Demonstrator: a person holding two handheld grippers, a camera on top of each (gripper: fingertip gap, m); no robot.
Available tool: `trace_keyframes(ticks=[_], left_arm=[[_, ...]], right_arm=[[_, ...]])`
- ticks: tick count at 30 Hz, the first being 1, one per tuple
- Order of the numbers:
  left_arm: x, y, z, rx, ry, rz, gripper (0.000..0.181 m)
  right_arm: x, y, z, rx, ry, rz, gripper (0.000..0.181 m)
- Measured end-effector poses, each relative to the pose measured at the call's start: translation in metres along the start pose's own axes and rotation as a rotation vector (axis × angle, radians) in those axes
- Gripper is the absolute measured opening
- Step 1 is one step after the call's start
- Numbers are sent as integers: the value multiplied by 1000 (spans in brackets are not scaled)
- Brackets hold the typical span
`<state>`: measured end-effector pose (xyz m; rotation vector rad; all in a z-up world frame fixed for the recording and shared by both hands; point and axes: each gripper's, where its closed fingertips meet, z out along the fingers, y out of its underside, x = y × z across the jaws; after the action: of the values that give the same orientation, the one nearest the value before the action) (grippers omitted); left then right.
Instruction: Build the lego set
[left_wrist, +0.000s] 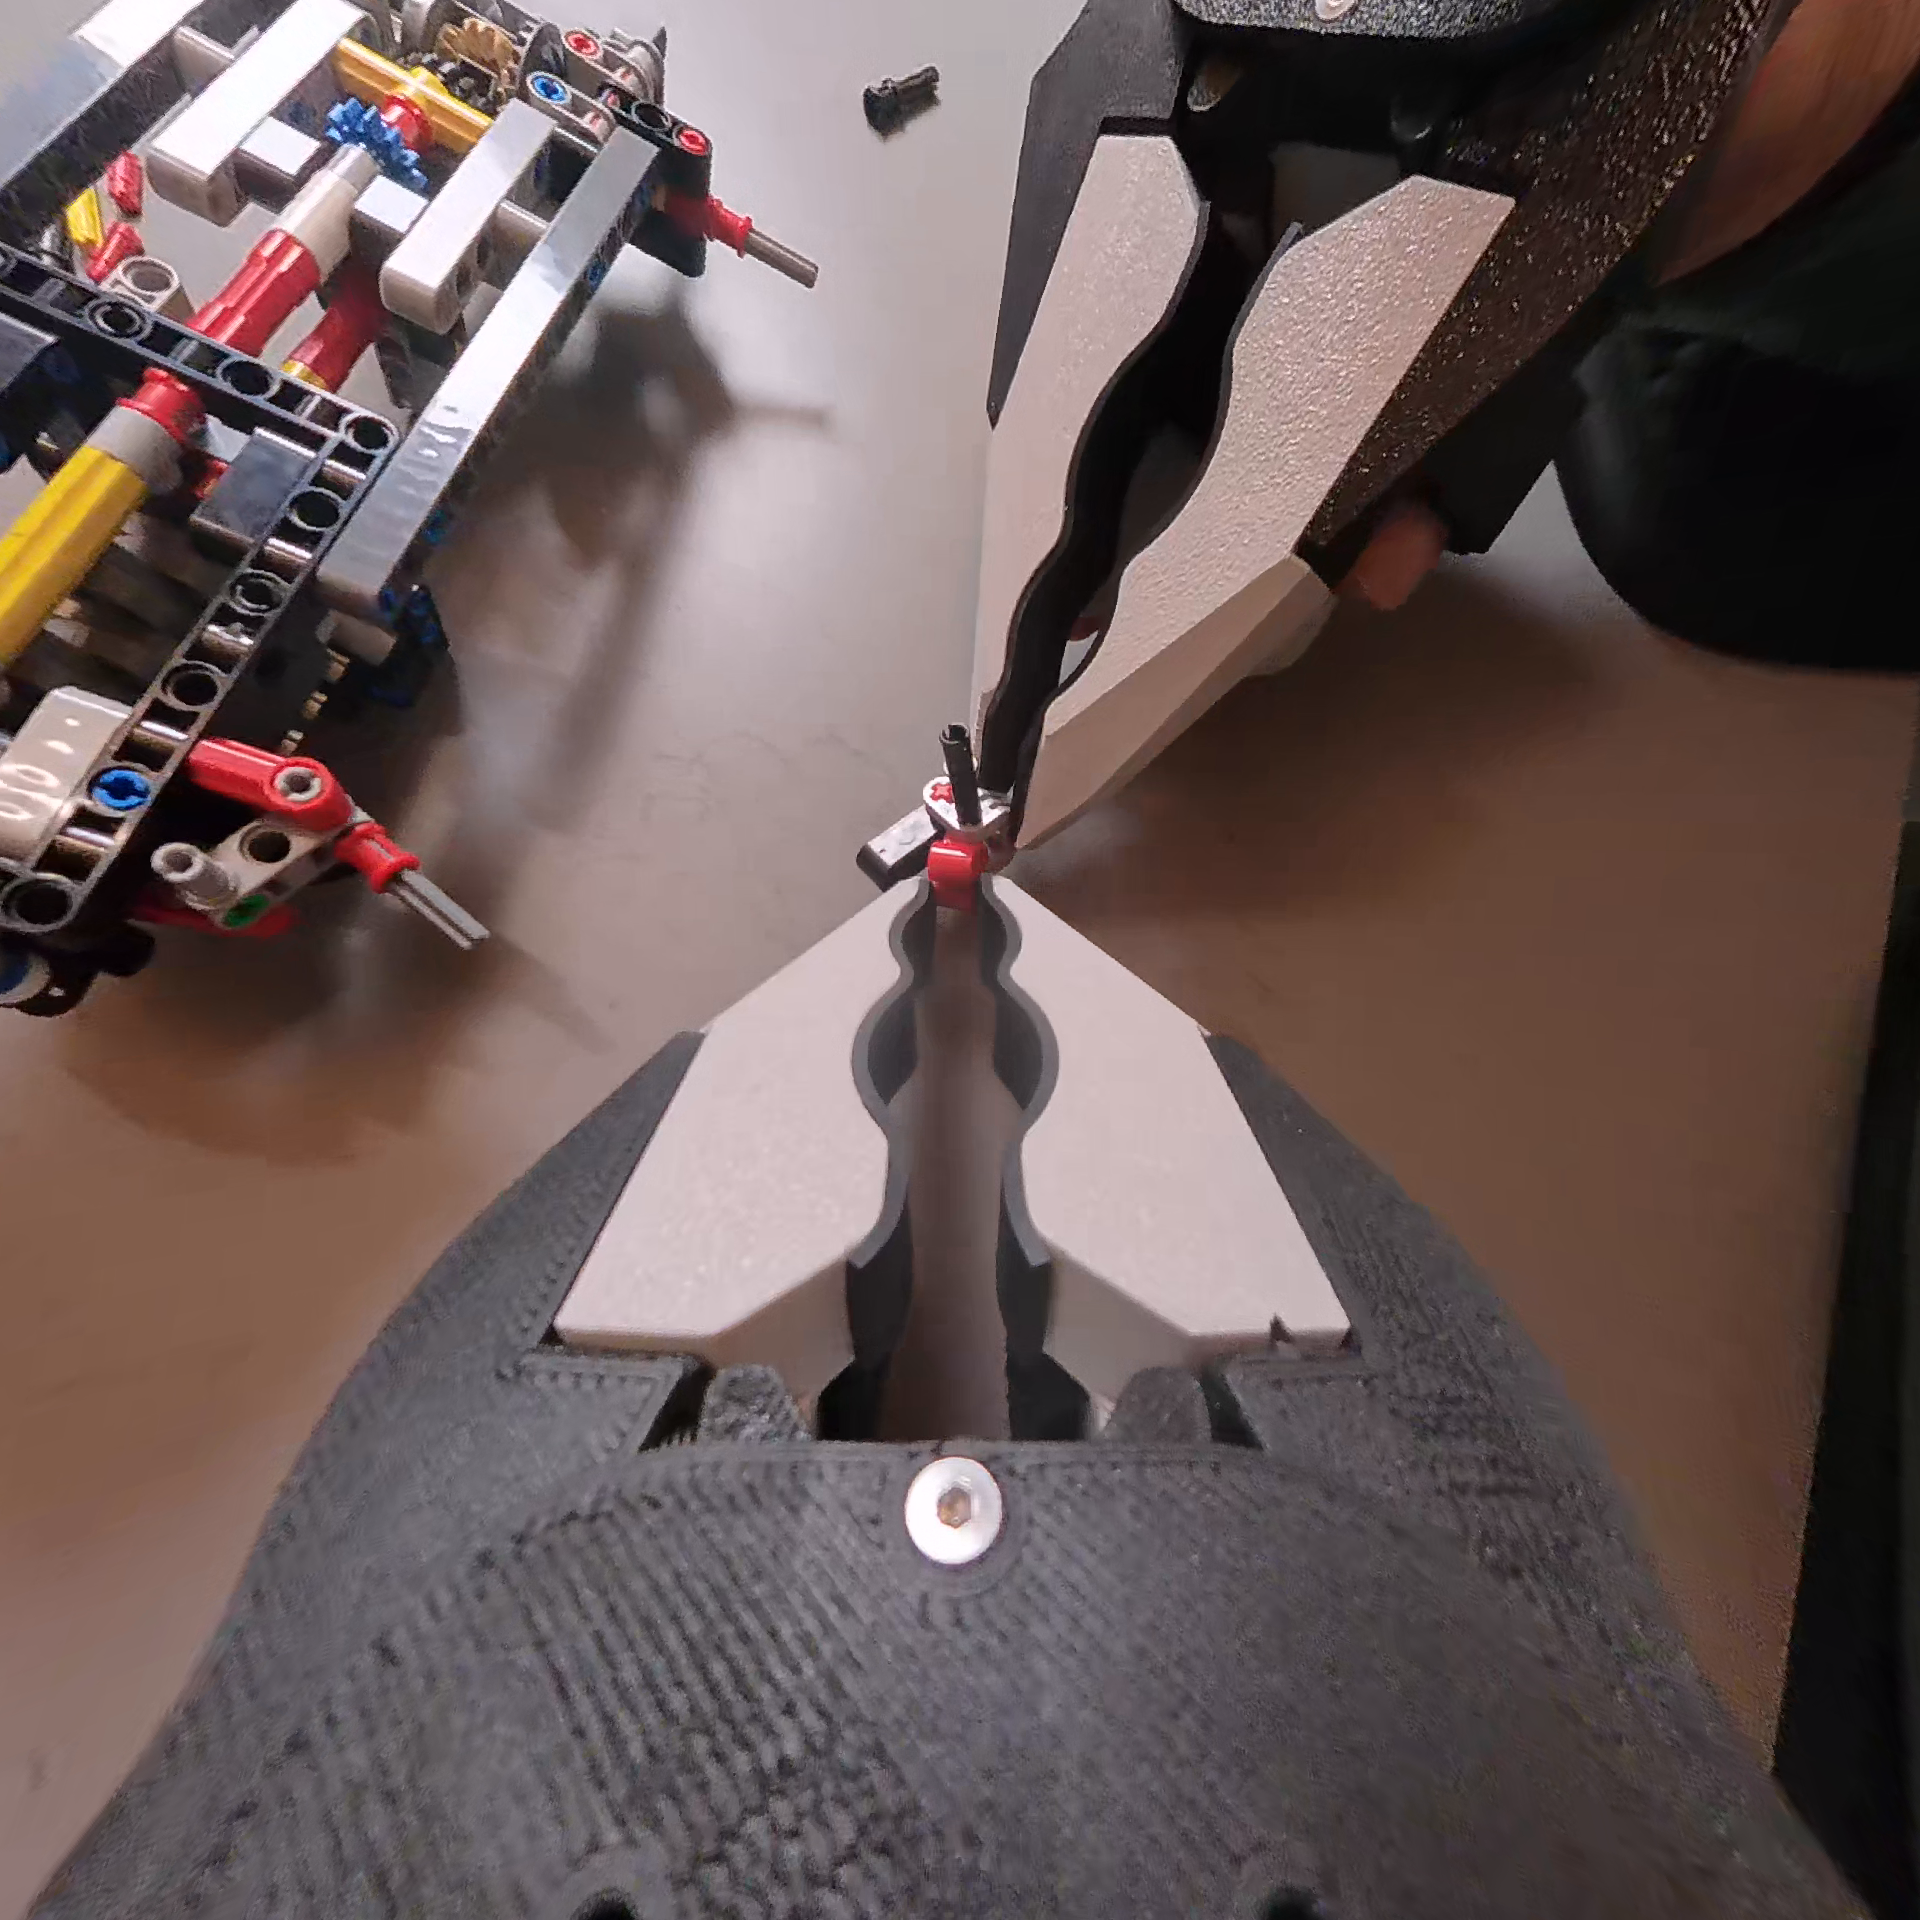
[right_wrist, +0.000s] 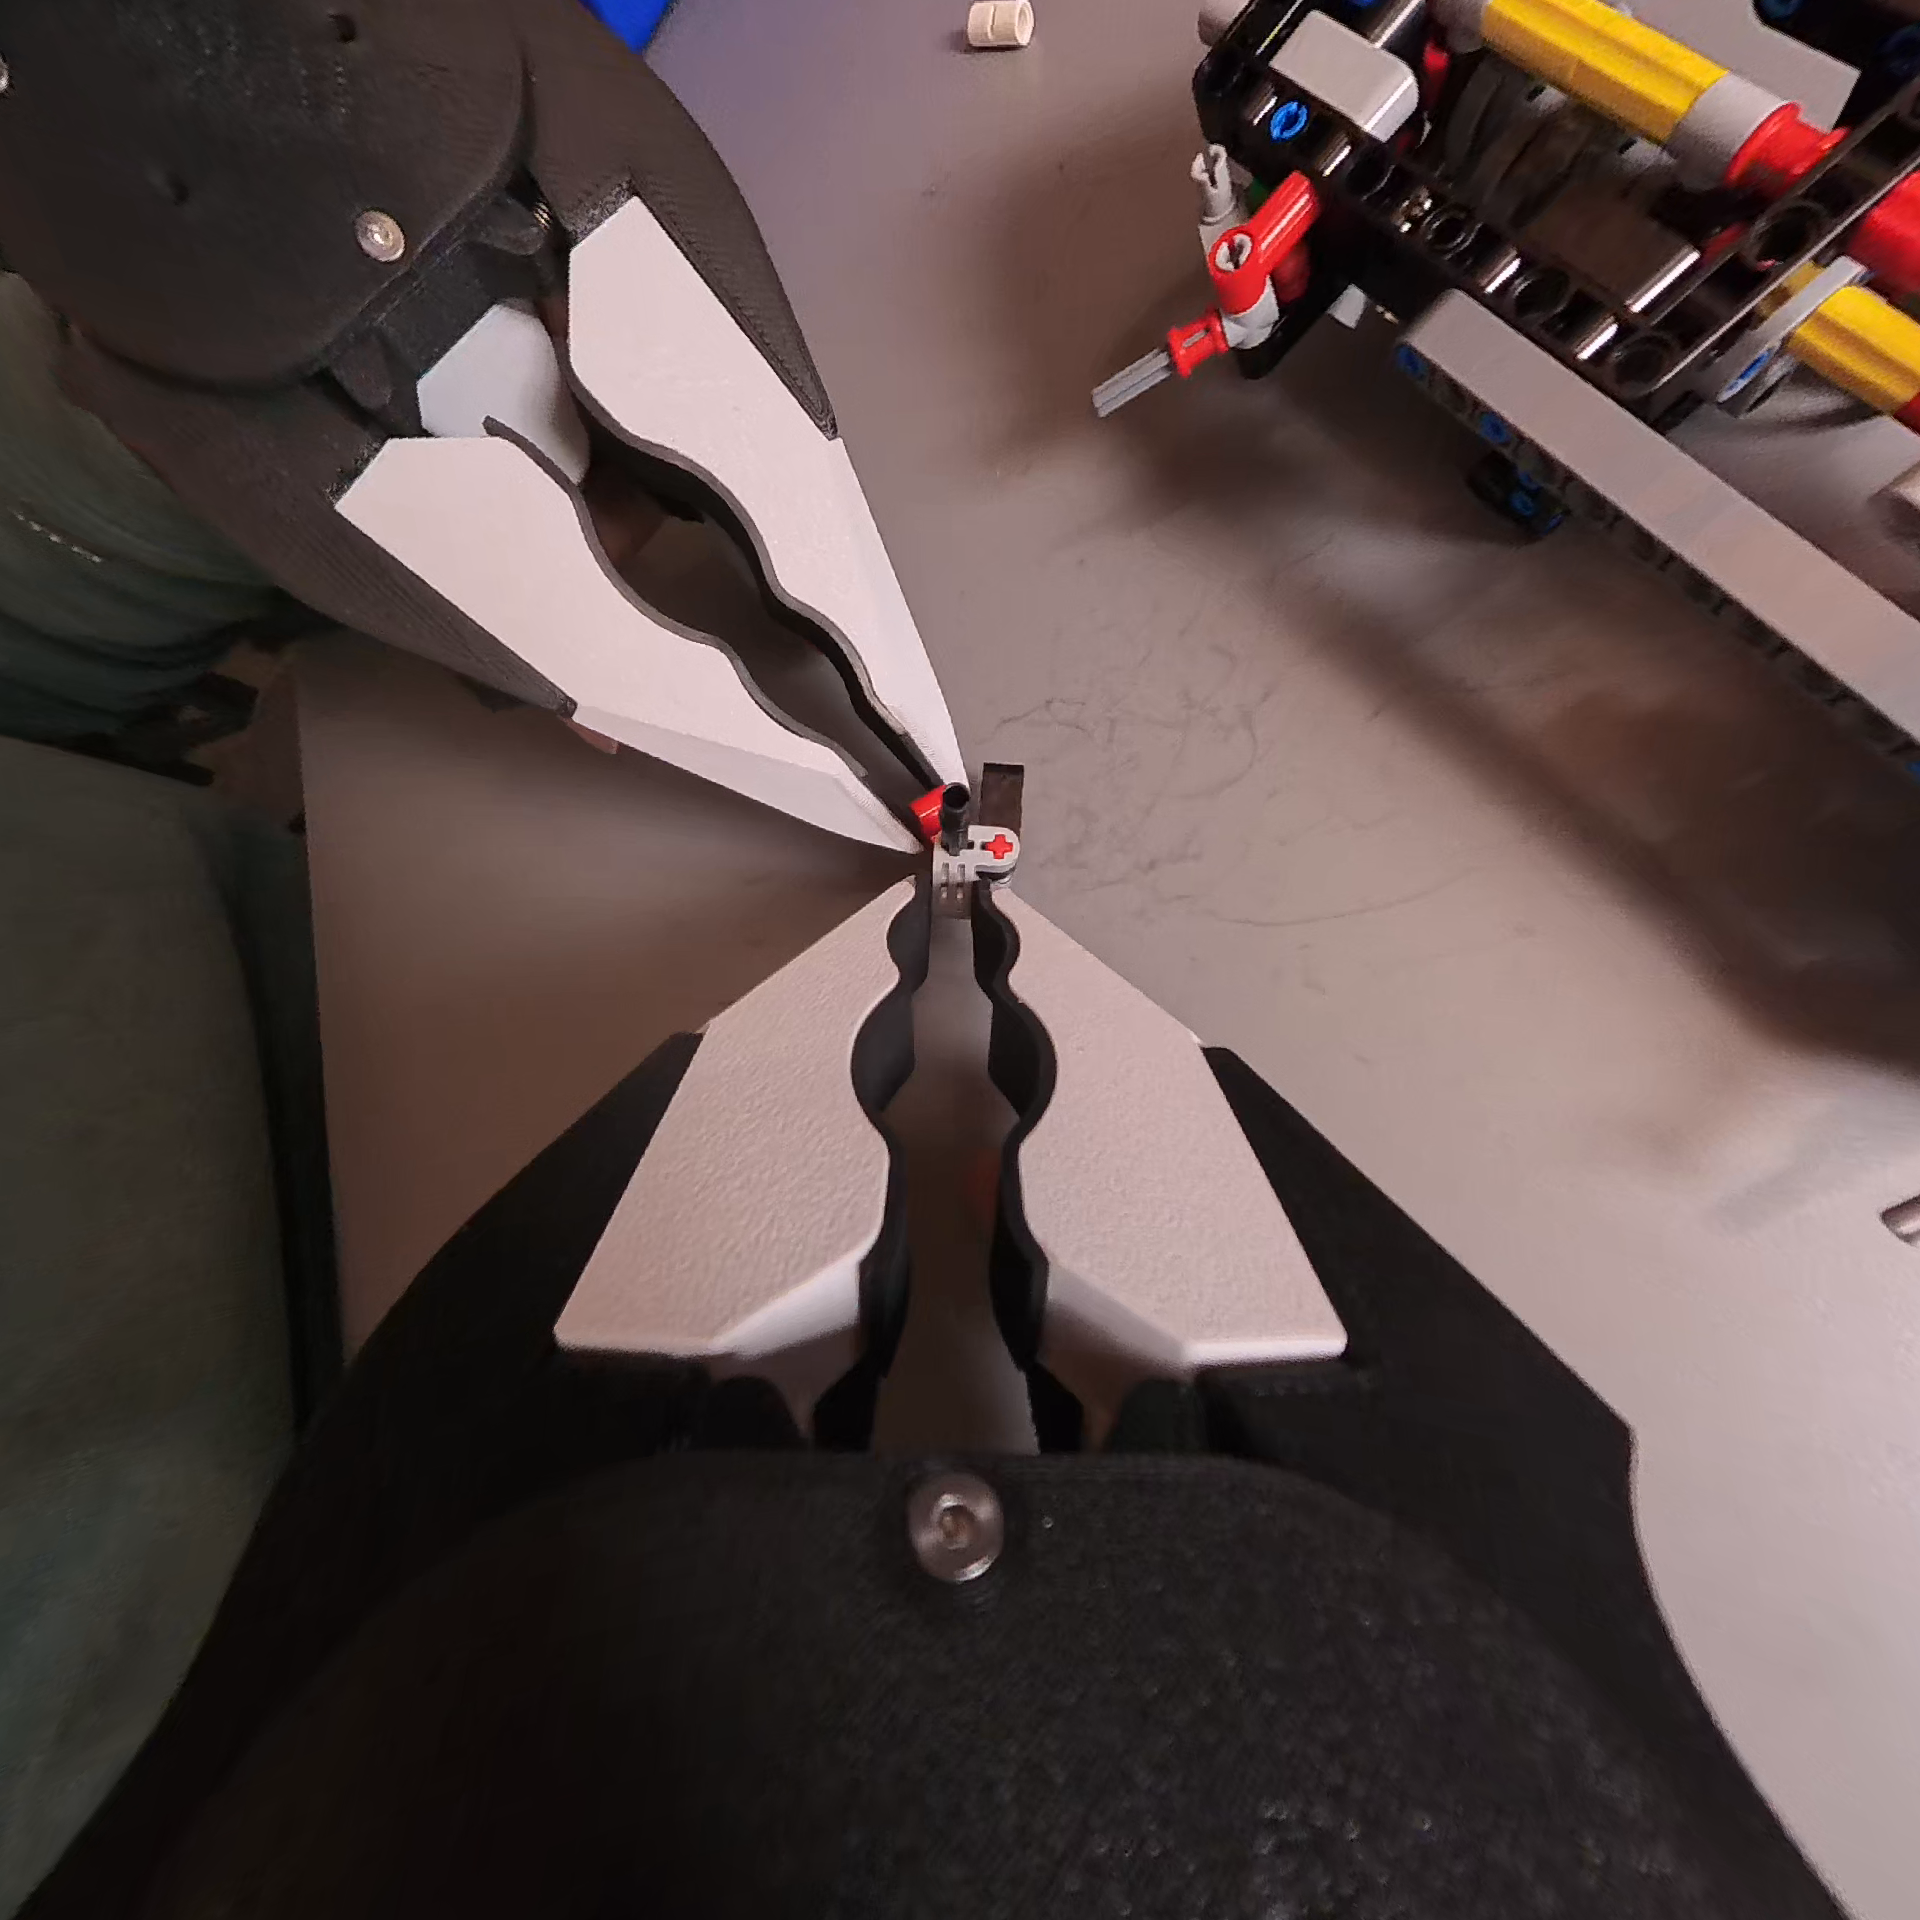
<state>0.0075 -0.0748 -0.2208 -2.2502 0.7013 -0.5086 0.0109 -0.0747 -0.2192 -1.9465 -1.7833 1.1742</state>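
A small sub-assembly is held between both grippers above the table. My left gripper (left_wrist: 954, 896) is shut on its red piece (left_wrist: 954, 865). My right gripper (right_wrist: 951, 896) is shut on its grey connector (right_wrist: 958, 868), which has a red cross axle end (right_wrist: 1000, 846). A black pin (left_wrist: 956, 764) sticks up from the connector and a black block (left_wrist: 891, 847) hangs off its side. The right gripper (left_wrist: 1006, 821) comes in from the upper right in the left wrist view. The left gripper (right_wrist: 925, 826) comes in from the upper left in the right wrist view.
The large Technic chassis (left_wrist: 239, 436) of black, grey, yellow and red parts lies on the table; it also shows in the right wrist view (right_wrist: 1558, 208). A loose black pin (left_wrist: 902, 96) and a small white bush (right_wrist: 1001, 21) lie beyond. The table edge (right_wrist: 301, 987) is on the left. The tips of both grippers are at nearly the same place. Left tips and right tips are each some 20 cm from the loose black pin (left_wrist: 902, 96).
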Motion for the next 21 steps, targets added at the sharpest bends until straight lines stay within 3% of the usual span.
trace_keyframes(ticks=[1,9,21], left_arm=[[0,1,1,-3,1,2,6],[5,3,1,8,45,53,6],[7,12,1,-26,-23,184,15]], right_arm=[[0,1,0,-3,-1,-2,4],[-4,5,0,-27,-38,-136,4],[-3,11,-1,-94,17,-282,5]])
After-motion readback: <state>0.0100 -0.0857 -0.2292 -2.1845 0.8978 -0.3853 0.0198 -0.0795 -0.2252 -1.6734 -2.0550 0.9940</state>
